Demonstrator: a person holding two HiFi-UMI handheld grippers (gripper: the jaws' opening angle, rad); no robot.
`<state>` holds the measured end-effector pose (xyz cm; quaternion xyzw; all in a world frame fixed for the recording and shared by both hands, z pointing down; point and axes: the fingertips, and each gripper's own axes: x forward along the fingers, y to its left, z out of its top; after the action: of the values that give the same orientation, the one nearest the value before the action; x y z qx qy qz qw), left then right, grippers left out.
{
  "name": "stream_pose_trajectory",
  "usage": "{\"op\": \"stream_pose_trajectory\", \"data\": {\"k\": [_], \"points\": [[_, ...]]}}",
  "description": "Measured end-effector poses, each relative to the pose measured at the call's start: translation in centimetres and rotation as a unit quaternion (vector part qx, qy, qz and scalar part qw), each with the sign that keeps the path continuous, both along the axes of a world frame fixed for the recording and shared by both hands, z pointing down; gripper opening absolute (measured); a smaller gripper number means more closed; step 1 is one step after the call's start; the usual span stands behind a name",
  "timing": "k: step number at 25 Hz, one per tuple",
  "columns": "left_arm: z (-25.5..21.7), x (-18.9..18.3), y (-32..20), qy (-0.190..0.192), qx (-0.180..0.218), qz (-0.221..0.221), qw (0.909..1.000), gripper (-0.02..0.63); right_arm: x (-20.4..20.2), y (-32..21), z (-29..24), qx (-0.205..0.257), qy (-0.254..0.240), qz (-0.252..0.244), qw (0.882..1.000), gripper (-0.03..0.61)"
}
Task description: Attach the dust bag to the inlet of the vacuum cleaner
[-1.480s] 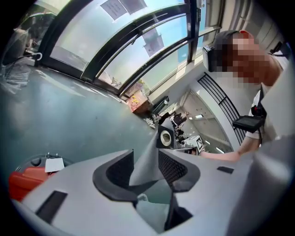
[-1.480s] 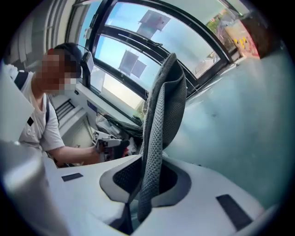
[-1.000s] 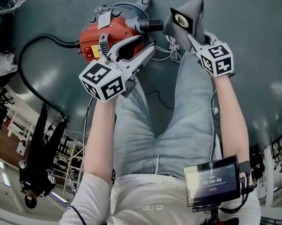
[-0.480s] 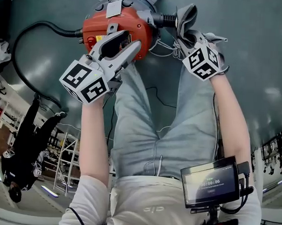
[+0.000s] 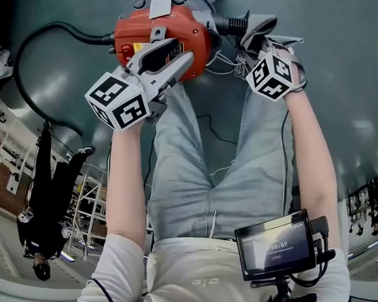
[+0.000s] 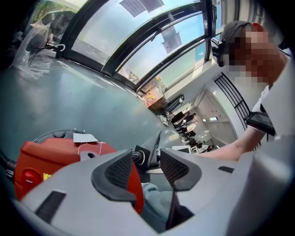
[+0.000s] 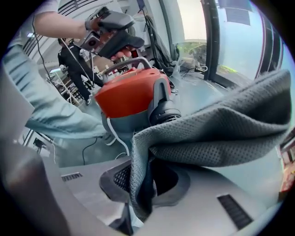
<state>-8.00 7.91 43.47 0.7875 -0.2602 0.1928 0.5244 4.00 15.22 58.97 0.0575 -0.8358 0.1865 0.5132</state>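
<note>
Head view: hand-held gripper [image 5: 255, 49] on bag [image 5: 262, 25]

Not much to read here tbh. The small monitor [image 5: 275, 245] clipped at the person's waist shows a timer that looks like 00:00:07; the tiny line above it is too small to read. The vacuum cleaner [image 5: 163, 33] has a yellow label [image 5: 141, 47] with dark print and a white tag [image 5: 161, 7] on a string, and I can't read either. There's a pale logo [image 5: 205, 281] on the trouser waistband, letters unclear. The square markers [image 5: 119, 101] are just black-and-white patterns. The sheets [image 6: 133, 5] hanging at the windows are illegible.
</note>
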Motion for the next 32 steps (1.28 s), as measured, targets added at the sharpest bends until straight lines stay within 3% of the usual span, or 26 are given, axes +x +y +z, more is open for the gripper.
{"op": "stream_pose_trajectory", "data": {"k": [3,5,8,10,13,15,17,19,20,21,25,27,30,32], "points": [[0.4,0.4,0.4,-0.001,-0.005,0.01,0.9999,0.182,0.3,0.1,-0.7,-0.026,-0.032,0.033,0.999,0.071],[0.5,0.1,0.2,0.005,-0.01,0.0,0.9999,0.181,0.0,0.3,-1.2,-0.049,-0.06,0.045,0.996,0.124],[0.7,-0.5,-0.4,0.019,-0.018,-0.026,0.9993,0.181,-0.4,0.7,-2.3,-0.102,-0.096,0.049,0.989,0.278],[0.8,-0.7,-0.5,0.025,-0.021,-0.026,0.9991,0.181,0.1,-0.4,-3.3,-0.11,-0.119,0.076,0.984,0.335],[1.0,-0.7,-0.3,0.03,-0.027,-0.022,0.999,0.181,0.5,-3.2,-4.5,-0.12,-0.154,0.111,0.975,0.337],[1.0,-0.9,-0.4,0.036,-0.032,-0.026,0.9985,0.181,0.2,-3.2,-4.0,-0.126,-0.143,0.056,0.98,0.336],[0.8,-0.9,-0.5,0.043,-0.04,-0.028,0.9979,0.181,0.7,-3.2,-3.0,-0.095,-0.114,-0.02,0.989,0.32],[0.6,-0.7,-0.6,0.057,-0.055,-0.028,0.9965,0.179,1.7,-4.0,-2.1,-0.039,-0.085,-0.069,0.993,0.18],[0.5,-0.6,-0.6,0.063,-0.063,-0.027,0.9956,0.179,1.9,-4.6,-1.9,-0.019,-0.078,-0.074,0.994,0.14],[0.3,-0.4,-0.6,0.068,-0.07,-0.023,0.995,0.179,2.0,-5.0,-1.9,-0.013,-0.077,-0.068,0.995,0.141],[0.0,1.0,-0.5,0.075,-0.068,0.023,0.9946,0.179,1.8,-5.6,-3.5,-0.038,-0.097,-0.025,0.994,0.141],[-0.2,2.3,-0.4,0.056,-0.037,0.064,0.9957,0.172,1.6,-5.4,-4.1,-0.059,-0.114,0.003,0.992,0.144],[-0.1,2.9,-1.8,0.004,0.033,0.084,0.9959,0.158,1.2,-5.6,-3.6,-0.052,-0.121,0.001,0.991,0.147],[0.5,3.1,-1.9,-0.033,0.042,0.101,0.9935,0.155,1.0,-5.5,-3.4,-0.05,-0.128,-0.007,0.99,0.153]]}}
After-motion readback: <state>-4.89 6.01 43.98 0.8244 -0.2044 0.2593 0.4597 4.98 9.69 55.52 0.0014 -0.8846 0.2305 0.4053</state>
